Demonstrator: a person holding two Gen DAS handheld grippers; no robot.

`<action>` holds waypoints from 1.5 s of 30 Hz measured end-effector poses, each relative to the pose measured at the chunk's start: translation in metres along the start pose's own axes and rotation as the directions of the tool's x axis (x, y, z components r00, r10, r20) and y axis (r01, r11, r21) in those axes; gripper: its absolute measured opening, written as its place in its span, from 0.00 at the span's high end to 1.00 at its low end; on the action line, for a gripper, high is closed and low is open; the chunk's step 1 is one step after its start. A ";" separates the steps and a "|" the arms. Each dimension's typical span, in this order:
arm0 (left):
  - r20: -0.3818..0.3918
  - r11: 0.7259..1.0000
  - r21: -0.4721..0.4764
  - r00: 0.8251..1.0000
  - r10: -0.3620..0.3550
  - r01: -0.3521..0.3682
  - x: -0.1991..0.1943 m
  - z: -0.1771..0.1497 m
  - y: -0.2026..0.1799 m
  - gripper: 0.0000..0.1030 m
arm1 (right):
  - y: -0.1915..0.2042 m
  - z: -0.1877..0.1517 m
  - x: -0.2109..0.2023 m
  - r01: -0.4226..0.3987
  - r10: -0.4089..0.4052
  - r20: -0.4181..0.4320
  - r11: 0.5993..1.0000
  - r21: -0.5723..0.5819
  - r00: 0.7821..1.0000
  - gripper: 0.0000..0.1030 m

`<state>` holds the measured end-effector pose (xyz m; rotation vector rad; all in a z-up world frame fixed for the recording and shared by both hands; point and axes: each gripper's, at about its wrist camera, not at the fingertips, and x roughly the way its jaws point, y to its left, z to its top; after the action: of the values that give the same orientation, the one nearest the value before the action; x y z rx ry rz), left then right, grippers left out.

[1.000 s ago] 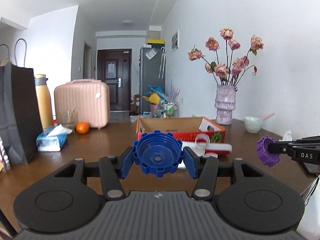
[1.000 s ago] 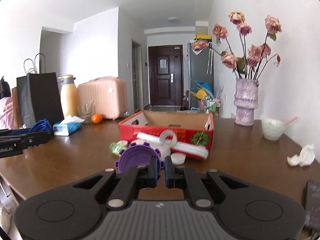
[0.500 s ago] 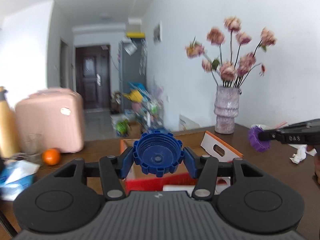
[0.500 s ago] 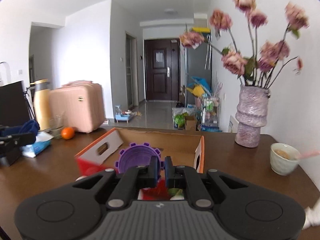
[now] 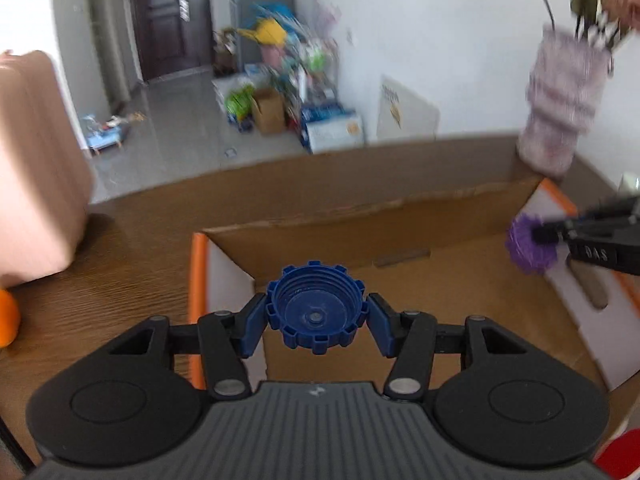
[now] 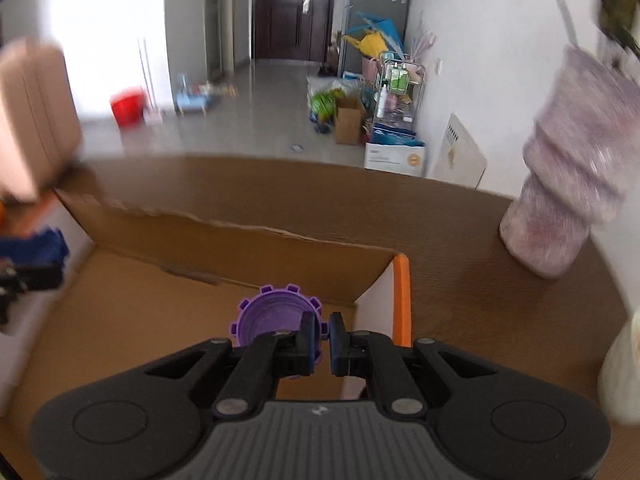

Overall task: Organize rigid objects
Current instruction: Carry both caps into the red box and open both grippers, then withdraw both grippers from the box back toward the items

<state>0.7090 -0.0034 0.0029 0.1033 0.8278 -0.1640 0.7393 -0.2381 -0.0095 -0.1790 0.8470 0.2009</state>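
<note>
The left claw [image 5: 316,318] is spread wide, clamping the blue ridged cap [image 5: 315,312] by its sides above the cardboard box [image 5: 400,280], near the box's left wall. The right claw [image 6: 322,338] is nearly closed, pinching the rim of the purple ridged cap [image 6: 270,318] over the box's right end. Its fingers hide the cap's lower part. The vase [image 6: 576,184] on the surface [image 6: 480,248] is blurred.

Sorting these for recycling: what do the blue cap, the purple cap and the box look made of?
Blue cap: moulded plastic, dull sheen; inner thread ridges and rim notches show. Purple cap: likely the same plastic, ridged and notched alike. Box: matte brown cardboard with a torn, ragged top edge; orange-edged white side wall, probably printed.
</note>
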 end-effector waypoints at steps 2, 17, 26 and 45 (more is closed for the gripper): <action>-0.032 1.000 0.006 0.999 0.005 -0.005 0.013 0.000 0.001 0.47 | 0.009 0.003 0.013 0.032 -0.034 -0.023 0.998 -0.054 0.999 0.93; 0.024 0.998 -0.051 0.999 0.049 -0.048 -0.093 0.016 0.006 0.22 | 0.008 0.016 -0.076 -0.054 0.054 0.034 0.998 -0.018 0.998 0.48; 0.138 0.994 -0.111 0.990 0.029 -0.014 -0.234 -0.016 -0.015 0.06 | 0.020 -0.018 -0.214 -0.093 0.097 0.160 0.995 -0.029 0.982 0.32; 0.420 0.980 -0.131 0.887 0.194 -0.153 -0.373 -0.195 -0.072 0.00 | 0.049 -0.199 -0.349 -0.132 0.119 0.460 0.991 -0.003 0.880 0.26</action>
<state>0.3066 -0.0048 0.1462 0.0487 0.3779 0.0245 0.3581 -0.2739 0.1214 -0.0440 0.3858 0.3382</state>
